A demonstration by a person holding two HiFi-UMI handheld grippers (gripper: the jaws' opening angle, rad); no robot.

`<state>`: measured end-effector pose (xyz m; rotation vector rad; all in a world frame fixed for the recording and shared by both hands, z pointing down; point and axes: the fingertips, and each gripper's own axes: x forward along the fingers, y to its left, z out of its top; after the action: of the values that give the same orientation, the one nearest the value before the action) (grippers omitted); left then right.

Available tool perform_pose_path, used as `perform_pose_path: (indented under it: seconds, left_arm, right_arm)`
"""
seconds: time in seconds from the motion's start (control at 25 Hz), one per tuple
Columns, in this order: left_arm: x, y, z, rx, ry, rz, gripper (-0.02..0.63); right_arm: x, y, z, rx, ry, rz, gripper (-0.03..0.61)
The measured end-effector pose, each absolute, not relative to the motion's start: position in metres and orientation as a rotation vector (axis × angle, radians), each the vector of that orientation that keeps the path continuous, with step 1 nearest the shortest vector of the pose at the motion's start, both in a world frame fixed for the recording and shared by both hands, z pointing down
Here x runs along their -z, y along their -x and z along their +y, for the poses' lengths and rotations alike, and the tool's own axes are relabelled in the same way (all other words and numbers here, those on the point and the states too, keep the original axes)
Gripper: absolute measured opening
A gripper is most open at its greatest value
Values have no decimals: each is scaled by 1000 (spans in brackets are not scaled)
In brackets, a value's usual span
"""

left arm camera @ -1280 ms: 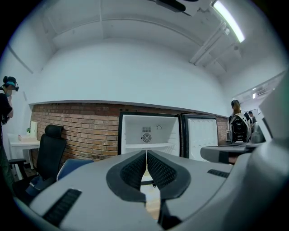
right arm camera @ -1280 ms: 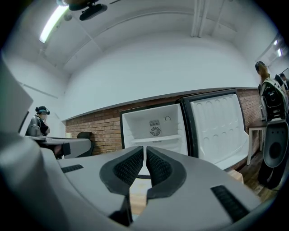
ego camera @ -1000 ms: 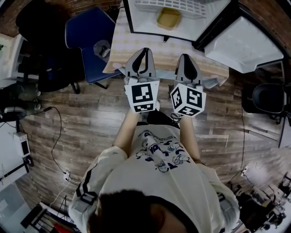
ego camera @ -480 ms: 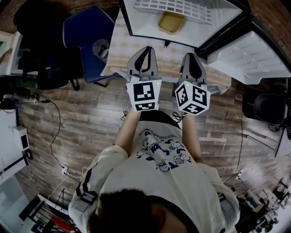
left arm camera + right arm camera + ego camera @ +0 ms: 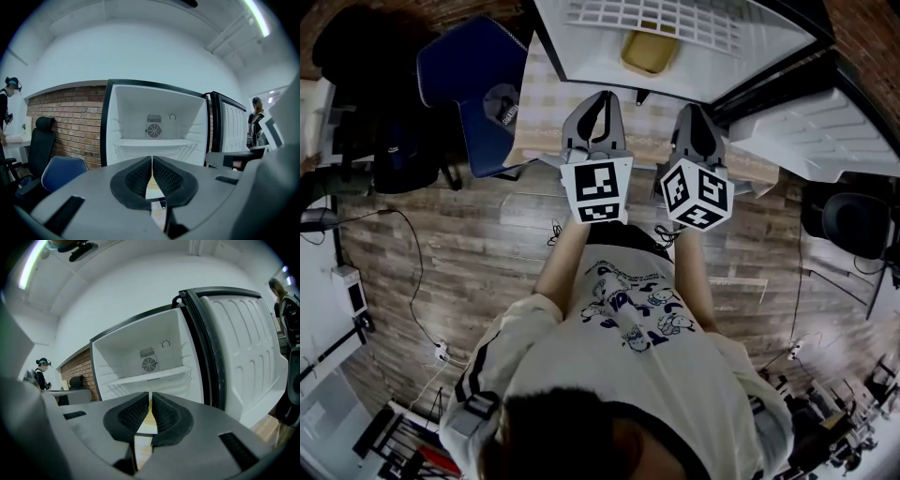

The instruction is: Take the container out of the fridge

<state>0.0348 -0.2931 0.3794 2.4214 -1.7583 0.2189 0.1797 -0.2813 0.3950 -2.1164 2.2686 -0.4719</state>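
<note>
1. Standing square to the open fridge (image 5: pixel 741 58), the person held both grippers out over the table (image 5: pixel 546 98), short of the opening.
2. Left gripper (image 5: pixel 604 97): its own view showed the pads (image 5: pixel 138 176) pressed together, tip to tip, with nothing between them.
3. Right gripper (image 5: pixel 693 112): same story, pads (image 5: pixel 164 414) closed on each other and empty.
4. And the container (image 5: pixel 650 49)? Yellow, sitting on the fridge floor under the wire shelf (image 5: pixel 675 13), well apart from both grippers. Untouched.
5. So the reach looked barely begun, and neither tool was ready to take hold.
6. First risk: going in with the jaws closed. They would only nudge the container deeper, or tip it, rather than catch it.
7. Second risk: the shelf hung right above the container. A high approach could knock a gripper against the wire, and there seemed little room to lift before drawing out.
8. Third: the door (image 5: pixel 811 122) stood open on the right, close by the right gripper's likely path, so a wide swing might clip it.
9. Fourth: a smooth-looking tub gripped on one wall could twist or slip on the way out over the fridge's lip. What was inside could not be made out, so a spill could not be ruled out.
</note>
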Motion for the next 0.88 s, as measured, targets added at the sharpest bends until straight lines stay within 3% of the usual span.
perform_pose_path:
  seconds: [0.88]
  left_arm:
    - [-435,-39,-397,-362,-2450,-1554,22]
  right_arm:
    - [-486,-183,-387,947,2193,2028,44]
